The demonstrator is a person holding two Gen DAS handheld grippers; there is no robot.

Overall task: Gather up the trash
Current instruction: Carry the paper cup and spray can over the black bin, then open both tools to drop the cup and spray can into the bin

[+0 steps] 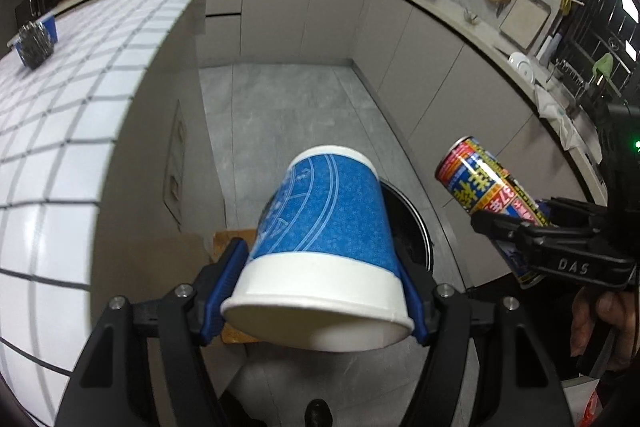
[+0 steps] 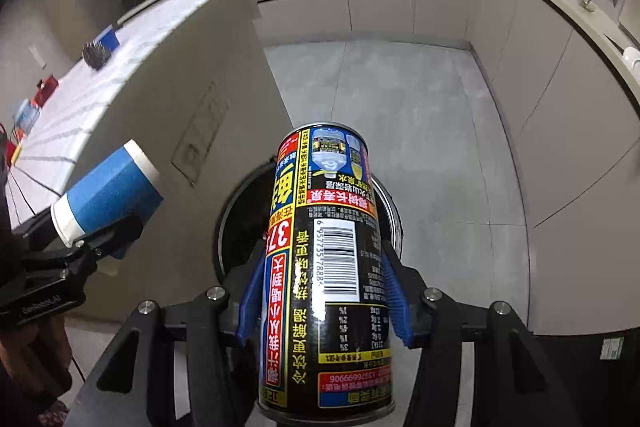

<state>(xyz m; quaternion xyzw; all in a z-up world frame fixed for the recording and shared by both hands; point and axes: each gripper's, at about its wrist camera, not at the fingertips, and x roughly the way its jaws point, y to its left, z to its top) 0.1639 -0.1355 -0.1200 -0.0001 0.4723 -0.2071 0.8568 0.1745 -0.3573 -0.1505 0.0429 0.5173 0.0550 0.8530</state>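
Two pieces of trash hang above one round, dark-lined trash bin with a metal rim standing on the grey tiled floor beside the tall pale counter with a white grid-patterned top; the bin's mouth lies below and just ahead of both sets of fingers. The right gripper sits more squarely over the opening, the left gripper toward its counter side. The left fingers clamp a blue-and-white paper cup near its open rim, base tilted forward and away. The right fingers clamp a tall black, red and yellow printed drink can at mid-body; its long axis runs along the fingers, pointing down toward the bin.
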